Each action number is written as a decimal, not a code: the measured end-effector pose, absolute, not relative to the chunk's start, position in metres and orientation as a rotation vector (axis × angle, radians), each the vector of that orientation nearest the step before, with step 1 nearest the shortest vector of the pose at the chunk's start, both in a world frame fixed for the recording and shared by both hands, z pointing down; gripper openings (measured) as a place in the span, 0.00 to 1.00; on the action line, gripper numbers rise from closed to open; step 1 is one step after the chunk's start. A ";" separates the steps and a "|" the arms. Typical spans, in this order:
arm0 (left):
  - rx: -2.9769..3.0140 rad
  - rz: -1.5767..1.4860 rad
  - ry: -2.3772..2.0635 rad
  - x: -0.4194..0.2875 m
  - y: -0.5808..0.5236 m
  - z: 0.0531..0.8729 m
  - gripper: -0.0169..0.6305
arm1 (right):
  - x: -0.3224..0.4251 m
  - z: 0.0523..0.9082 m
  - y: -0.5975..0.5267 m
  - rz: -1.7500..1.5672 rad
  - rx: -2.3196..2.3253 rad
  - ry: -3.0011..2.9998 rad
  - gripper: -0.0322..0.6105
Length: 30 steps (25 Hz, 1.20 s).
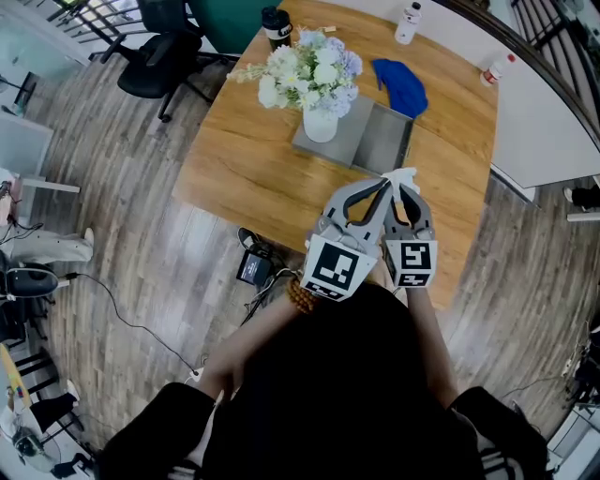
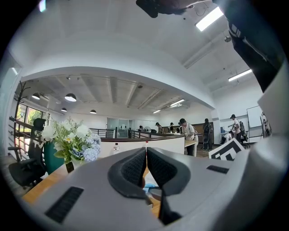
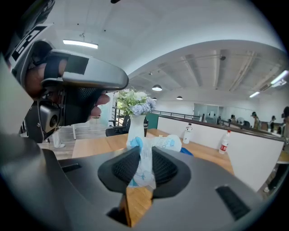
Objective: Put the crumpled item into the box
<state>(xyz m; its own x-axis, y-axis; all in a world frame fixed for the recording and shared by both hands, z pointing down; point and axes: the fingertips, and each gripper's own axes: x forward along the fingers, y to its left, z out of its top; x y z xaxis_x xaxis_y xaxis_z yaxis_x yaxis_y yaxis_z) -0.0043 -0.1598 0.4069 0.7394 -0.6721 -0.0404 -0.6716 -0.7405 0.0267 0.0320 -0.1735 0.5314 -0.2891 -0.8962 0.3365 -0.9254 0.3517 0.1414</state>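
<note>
The crumpled item (image 1: 401, 176), a white and blue plastic wad, sticks out of my right gripper (image 1: 406, 191), whose jaws are shut on it above the near part of the wooden table (image 1: 244, 159). In the right gripper view the crumpled item (image 3: 165, 143) bulges past the gripper's (image 3: 143, 159) pads. My left gripper (image 1: 382, 186) hangs close beside it on the left, its tips near the wad. In the left gripper view this gripper (image 2: 146, 152) has its jaws shut with nothing between them. The grey box (image 1: 384, 141) lies open just beyond both grippers.
A white vase of flowers (image 1: 319, 89) stands on a grey slab left of the box. A blue cloth (image 1: 401, 86) lies behind the box. A black bottle (image 1: 277, 25) and two white bottles (image 1: 408, 21) (image 1: 497, 67) stand at the far edge. An office chair (image 1: 155, 52) is at the far left.
</note>
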 end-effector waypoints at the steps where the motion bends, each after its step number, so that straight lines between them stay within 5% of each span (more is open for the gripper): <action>1: 2.922 -0.071 -1.130 -0.004 -0.160 0.407 0.06 | 0.033 0.532 -0.175 0.114 1.600 -2.263 0.19; 30: 2.884 -0.013 -1.147 -0.012 -0.173 0.423 0.06 | 0.058 0.566 -0.233 0.034 1.498 -2.194 0.19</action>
